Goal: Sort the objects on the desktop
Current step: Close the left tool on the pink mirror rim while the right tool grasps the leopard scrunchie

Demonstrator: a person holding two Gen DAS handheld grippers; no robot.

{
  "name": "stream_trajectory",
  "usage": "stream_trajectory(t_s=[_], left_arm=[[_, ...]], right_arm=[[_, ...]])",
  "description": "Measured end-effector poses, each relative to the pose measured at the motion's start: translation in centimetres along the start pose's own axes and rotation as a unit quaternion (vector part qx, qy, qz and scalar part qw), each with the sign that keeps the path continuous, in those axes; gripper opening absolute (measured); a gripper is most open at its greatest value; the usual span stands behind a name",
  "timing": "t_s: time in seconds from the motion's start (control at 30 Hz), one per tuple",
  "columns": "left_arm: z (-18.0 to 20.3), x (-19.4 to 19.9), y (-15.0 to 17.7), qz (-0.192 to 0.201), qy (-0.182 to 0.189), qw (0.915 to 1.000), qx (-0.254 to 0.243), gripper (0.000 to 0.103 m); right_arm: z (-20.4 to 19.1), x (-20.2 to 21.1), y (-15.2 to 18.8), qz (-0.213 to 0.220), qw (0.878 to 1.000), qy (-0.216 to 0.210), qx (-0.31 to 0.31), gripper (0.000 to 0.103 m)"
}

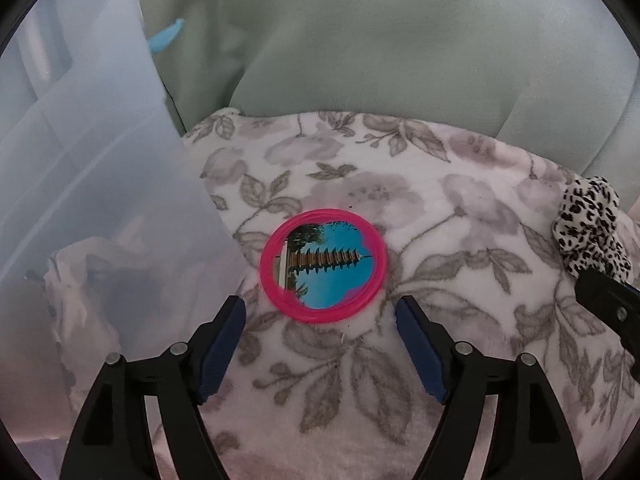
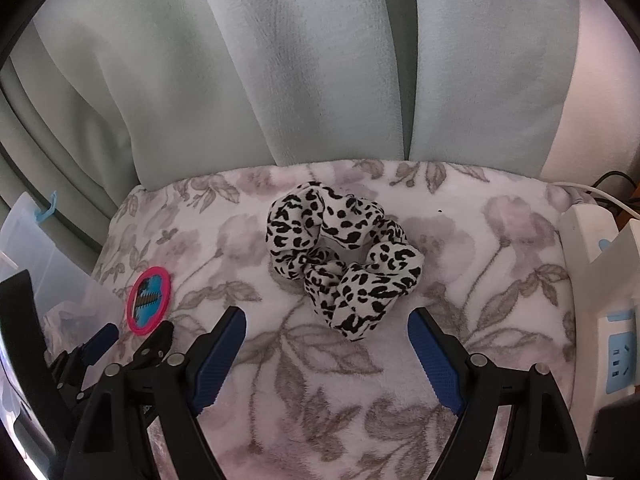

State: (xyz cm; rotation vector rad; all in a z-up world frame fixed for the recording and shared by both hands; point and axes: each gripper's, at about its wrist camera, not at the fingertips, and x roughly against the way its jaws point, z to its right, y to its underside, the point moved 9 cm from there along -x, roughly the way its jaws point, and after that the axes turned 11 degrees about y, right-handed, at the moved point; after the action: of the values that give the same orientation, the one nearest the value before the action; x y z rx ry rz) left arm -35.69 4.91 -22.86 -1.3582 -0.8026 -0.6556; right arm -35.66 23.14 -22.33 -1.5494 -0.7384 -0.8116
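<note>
The left tool stands wide with nothing between its blue pads; the pink-rimmed round mirror, showing a pagoda against blue sky, lies flat on the floral blanket just ahead of the fingertips, apart from both; the right tool is also spread wide and empty, with the leopard-print scrunchie lying on the blanket just in front of its gap, untouched

What could go wrong, as I judge it: the mirror is thin and flat on a soft, plush cover, so the pads may slide over the rim or dig into the pile and pinch fabric along with it; a grip on only one edge could let it tip and drop; the translucent plastic storage box stands just left of the mirror, and the left finger could knock its wall on the way in; the scrunchie is limp and may be caught by a single fold, dangling or slipping free; the two tools sit near each other, so crossing paths risks a bump

The surface is a fleecy blanket with grey-mauve flowers and leaves, draped so that what lies beneath cannot be told; pale green curtains hang behind it; a blue clip shows behind the box; at the far right lie a white power strip with cables
</note>
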Motion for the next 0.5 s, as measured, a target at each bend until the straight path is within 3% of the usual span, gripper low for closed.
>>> stream_trajectory(t_s=[0.23,0.5], left_arm=[[0.5,-1.0,-1.0,0.0,0.015,0.9996,0.025,0.08],[2.0,-1.7,-1.8,0.004,0.07,0.9975,-0.003,0.079]], right_arm=[[-0.1,-0.2,0.1,0.001,1.0,-0.001,-0.001,0.086],[0.1,-0.3,0.1,0.003,1.0,-0.002,-0.006,0.086]])
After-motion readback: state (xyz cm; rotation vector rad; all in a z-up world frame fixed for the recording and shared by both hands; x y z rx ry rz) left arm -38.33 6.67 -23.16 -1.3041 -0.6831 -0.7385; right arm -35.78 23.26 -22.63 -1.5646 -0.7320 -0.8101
